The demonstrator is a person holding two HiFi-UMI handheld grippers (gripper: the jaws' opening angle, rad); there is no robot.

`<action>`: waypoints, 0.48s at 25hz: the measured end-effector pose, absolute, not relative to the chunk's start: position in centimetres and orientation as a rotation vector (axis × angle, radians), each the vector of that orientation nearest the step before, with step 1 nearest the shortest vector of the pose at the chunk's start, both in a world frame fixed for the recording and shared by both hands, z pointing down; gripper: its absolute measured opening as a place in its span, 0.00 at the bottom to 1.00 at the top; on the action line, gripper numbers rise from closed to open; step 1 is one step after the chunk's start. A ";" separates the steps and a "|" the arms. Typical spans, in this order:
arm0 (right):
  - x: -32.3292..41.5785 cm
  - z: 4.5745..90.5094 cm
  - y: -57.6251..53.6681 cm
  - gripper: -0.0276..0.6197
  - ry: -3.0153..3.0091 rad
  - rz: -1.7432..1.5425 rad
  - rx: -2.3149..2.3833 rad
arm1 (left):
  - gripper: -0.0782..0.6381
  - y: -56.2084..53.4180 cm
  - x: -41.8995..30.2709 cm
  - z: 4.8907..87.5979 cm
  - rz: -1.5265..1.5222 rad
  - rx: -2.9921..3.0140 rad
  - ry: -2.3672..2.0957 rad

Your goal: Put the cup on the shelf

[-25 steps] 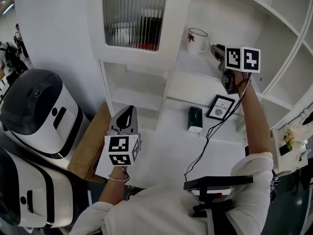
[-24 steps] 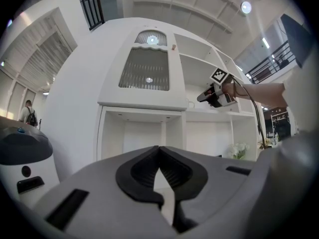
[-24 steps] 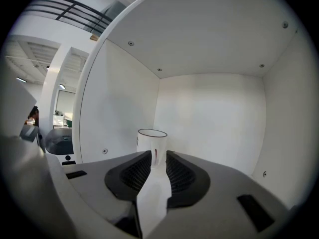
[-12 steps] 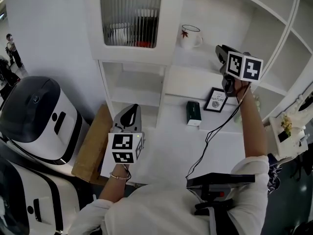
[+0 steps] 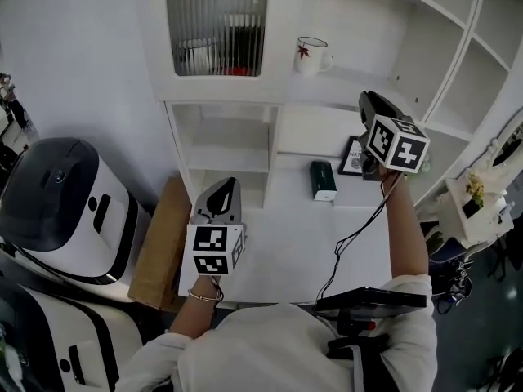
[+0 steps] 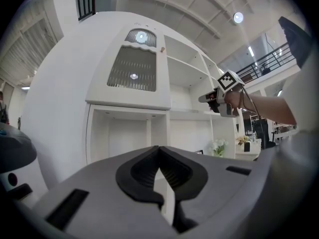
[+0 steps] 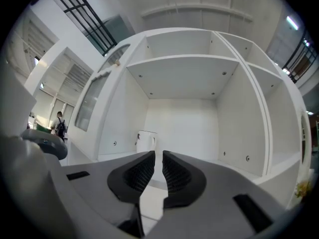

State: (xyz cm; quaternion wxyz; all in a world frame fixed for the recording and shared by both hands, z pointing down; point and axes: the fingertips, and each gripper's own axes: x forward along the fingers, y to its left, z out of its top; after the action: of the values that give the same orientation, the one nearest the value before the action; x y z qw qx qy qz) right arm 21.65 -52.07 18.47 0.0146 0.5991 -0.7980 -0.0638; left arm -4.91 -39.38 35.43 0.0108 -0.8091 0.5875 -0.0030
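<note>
Nearest, the left gripper [image 6: 159, 158] hangs low over the white counter [image 5: 286, 251], its jaws closed tip to tip with nothing between them; it has no part in this step and is best kept where it is. Further out and to the right, the right gripper [image 7: 158, 166] is raised in front of the shelving, its jaws drawn almost together with only a thin slit showing and nothing held. A cable [image 5: 351, 235] trails from it down toward the person. Beyond it on the counter stand a small green box [image 5: 324, 180] and a picture frame [image 5: 353, 155].

Farthest, the cup [image 5: 310, 55] stands upright on the shelf [image 5: 347, 84], to the left of the right gripper and well apart from it, its handle turned to the right.

Judging by that, the placing looks done and the step in hand is to clear away. To do it well, the right gripper should come straight back toward the person, not sweep left where the handle sticks out. The jaws should stay narrow, clear of the shelf edge and the upright divider on the right. The cable should run free of the frame and box below.
</note>
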 end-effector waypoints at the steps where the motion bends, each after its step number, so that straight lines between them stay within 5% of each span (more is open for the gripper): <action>1: 21.4 18.8 -51.5 0.14 -2.483 -0.215 1.877 | 0.12 -39.2 -4.9 35.7 -0.013 -2.533 1.828; 12: 20.1 28.8 -45.0 0.09 -2.426 -0.156 2.121 | 0.12 -38.5 -5.1 39.0 -0.009 -2.639 1.805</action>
State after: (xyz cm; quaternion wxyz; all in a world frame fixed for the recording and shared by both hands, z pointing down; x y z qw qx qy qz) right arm 20.12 -44.97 28.76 -0.0424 0.6569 -0.7512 -0.0484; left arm -5.06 -38.52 39.02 -0.0279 -0.8251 0.5644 -0.0027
